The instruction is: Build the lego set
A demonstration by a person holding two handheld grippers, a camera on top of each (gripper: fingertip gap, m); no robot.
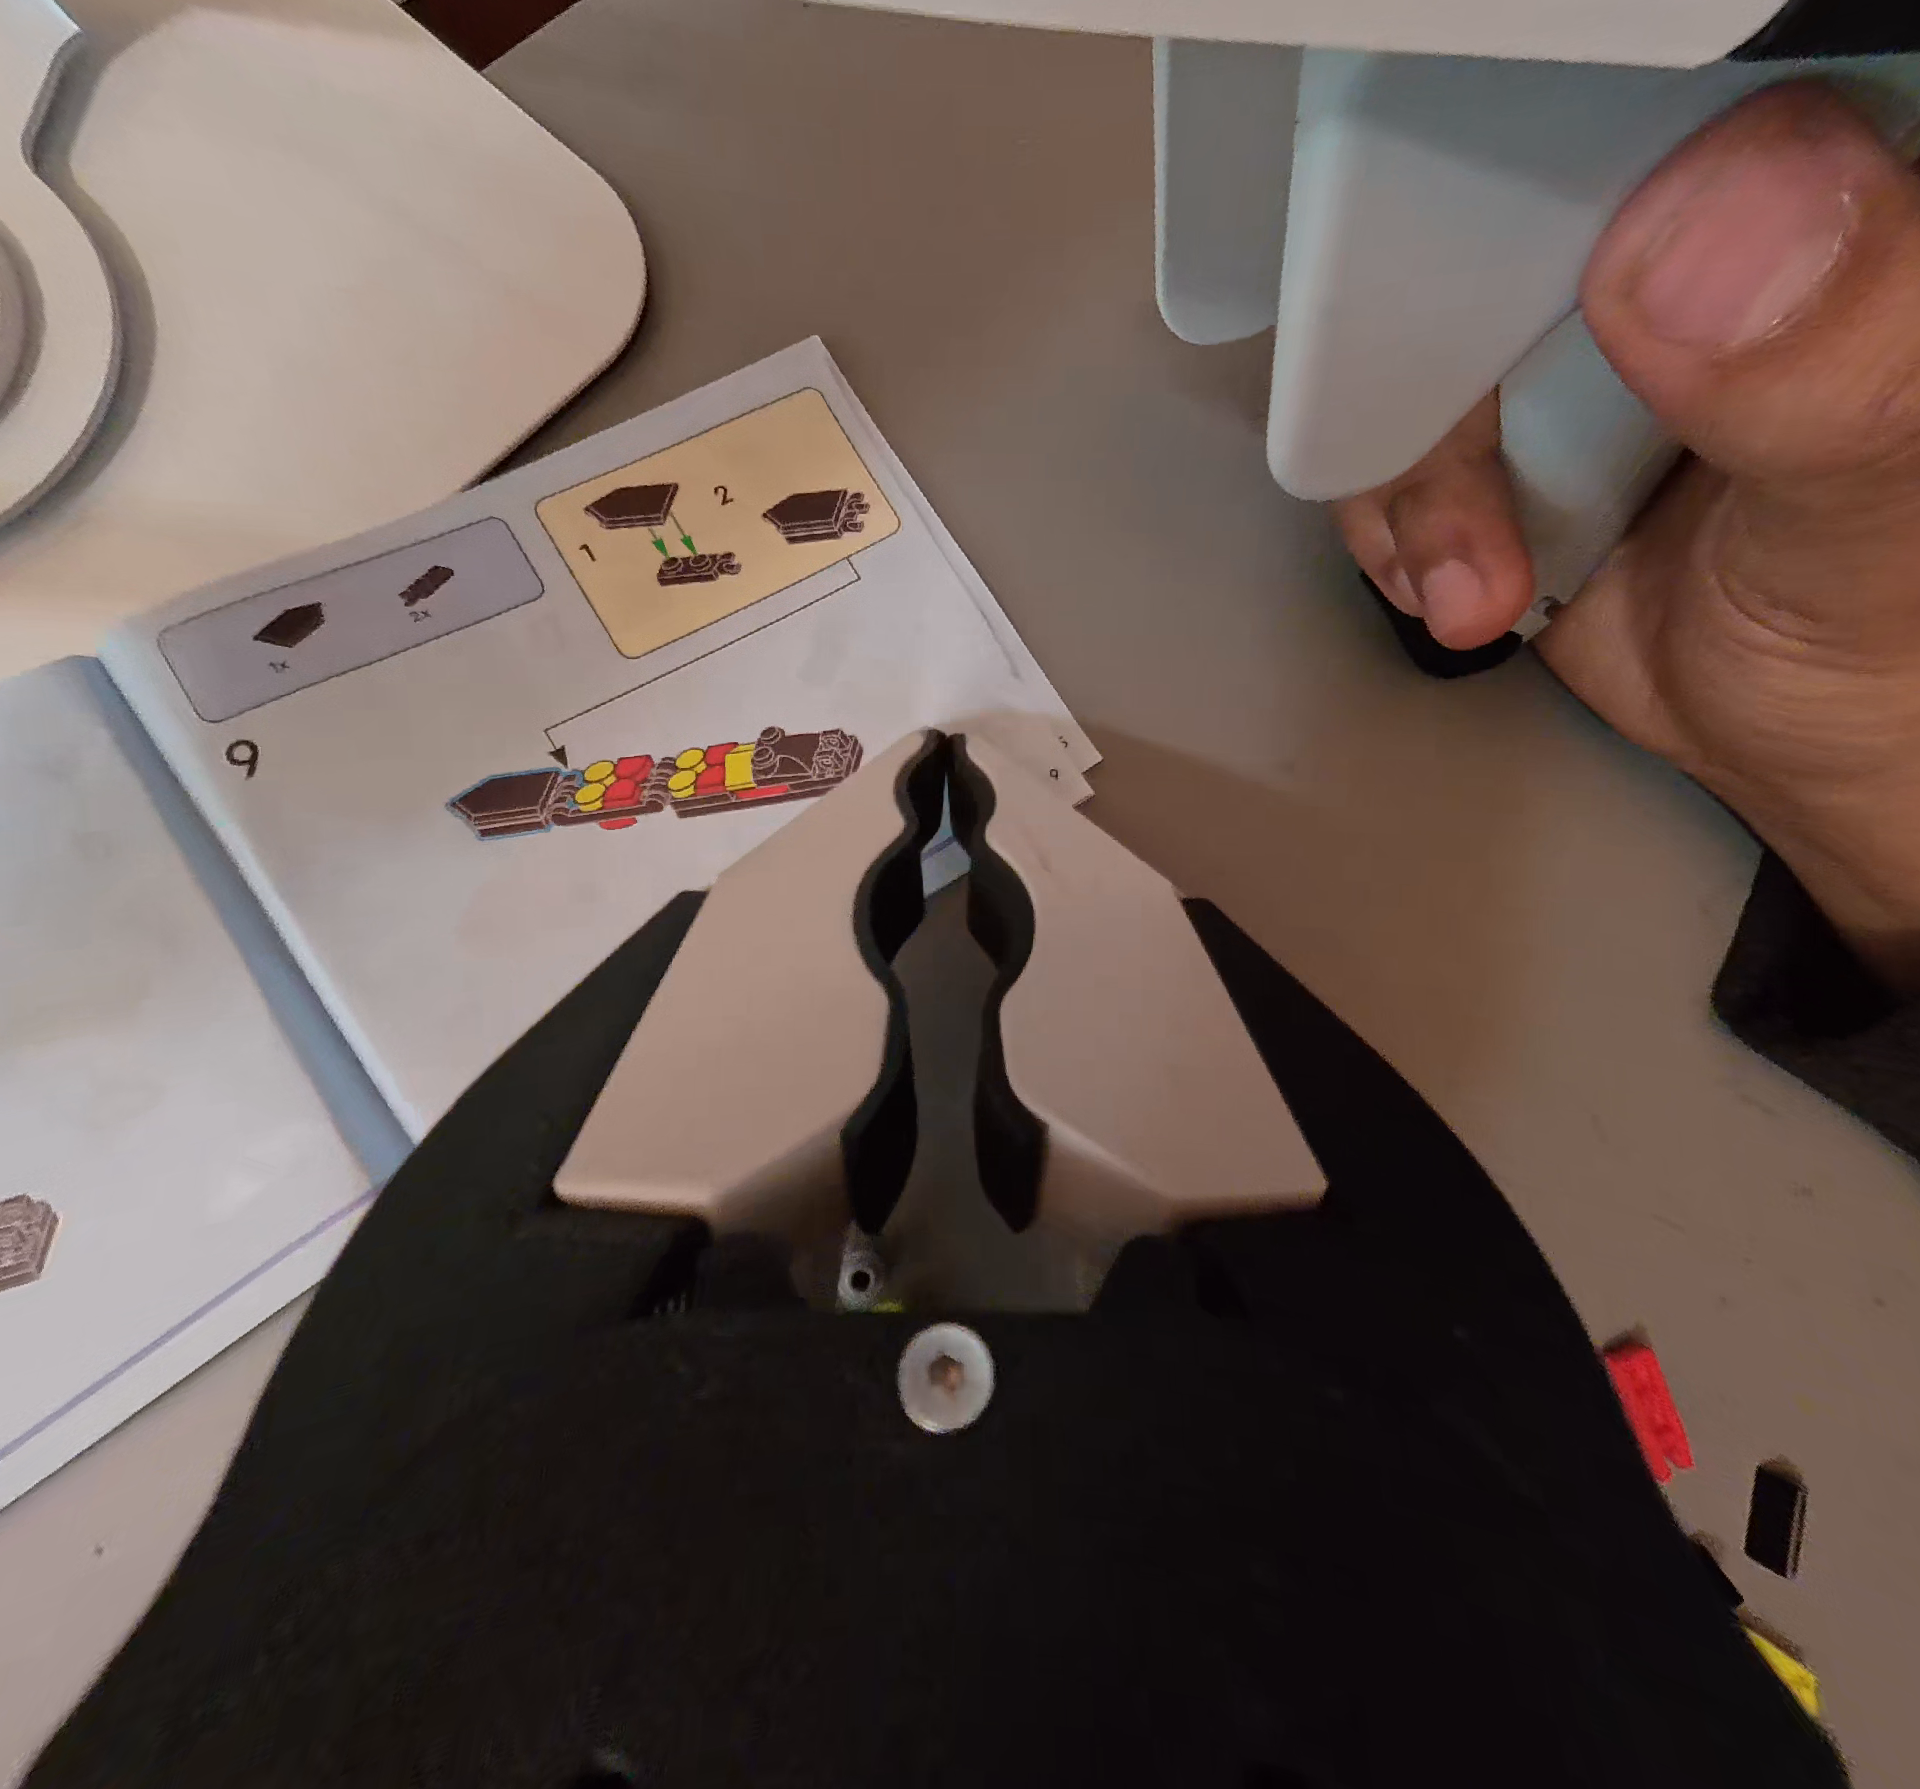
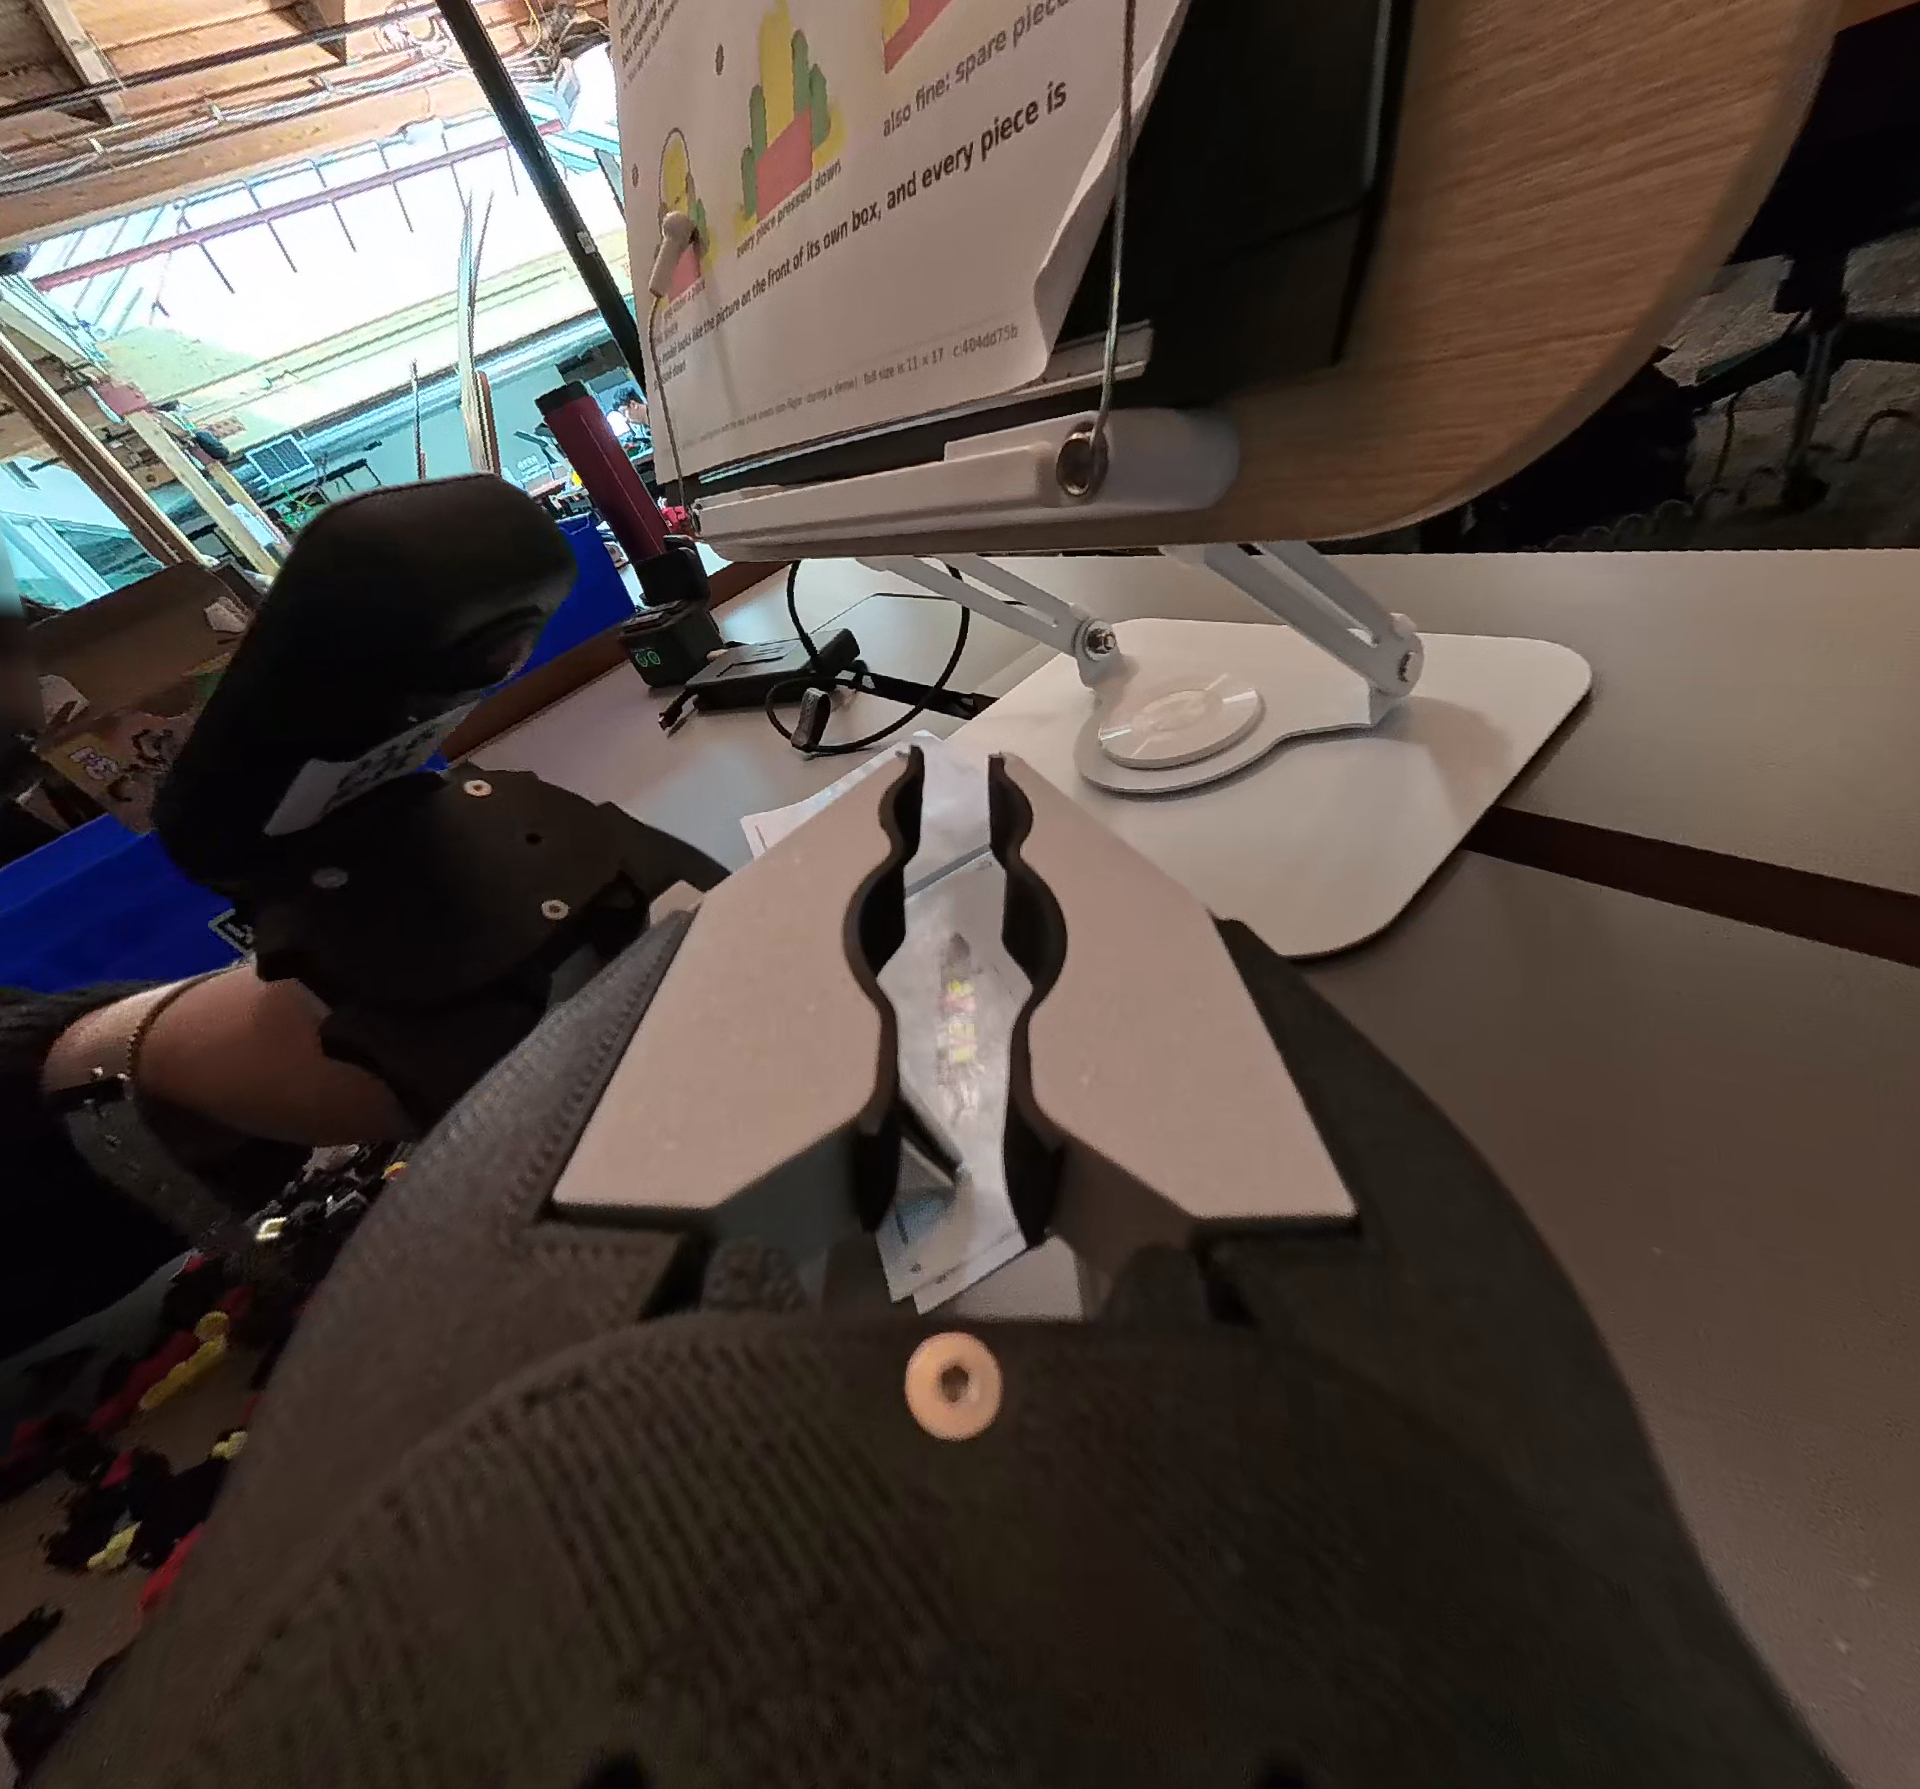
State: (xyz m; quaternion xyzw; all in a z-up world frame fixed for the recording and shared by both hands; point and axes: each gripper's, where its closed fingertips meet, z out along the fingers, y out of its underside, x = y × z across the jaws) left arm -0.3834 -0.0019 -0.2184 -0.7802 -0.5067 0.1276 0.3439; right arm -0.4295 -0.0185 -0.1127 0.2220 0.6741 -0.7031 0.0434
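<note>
An open instruction booklet (image 1: pixel 499 731) lies on the grey table, with a step page picturing a dark brown, red and yellow model. My left gripper (image 1: pixel 940 747) is shut, its tips over the booklet's right corner, where the page corner (image 1: pixel 1023 731) curls up. I cannot tell if a page is pinched. My right gripper (image 2: pixel 956 778) is slightly open and empty, held above the booklet (image 2: pixel 951 1001), which shows through the gap. Loose red (image 1: pixel 1647 1407), black (image 1: pixel 1777 1521) and yellow (image 1: pixel 1787 1677) bricks lie at lower right. A pile of loose pieces (image 2: pixel 156 1376) shows at lower left.
A white stand base (image 1: pixel 312 285) (image 2: pixel 1299 783) sits behind the booklet and carries a tilted board with a printed sheet (image 2: pixel 883 129). A hand holds the right gripper's pale handle (image 1: pixel 1403 285) to the right. The left gripper's body (image 2: pixel 395 700) is at left. Black devices and a cable (image 2: pixel 748 669) lie at the back. About 11 centimetres separates my left fingertips from my right.
</note>
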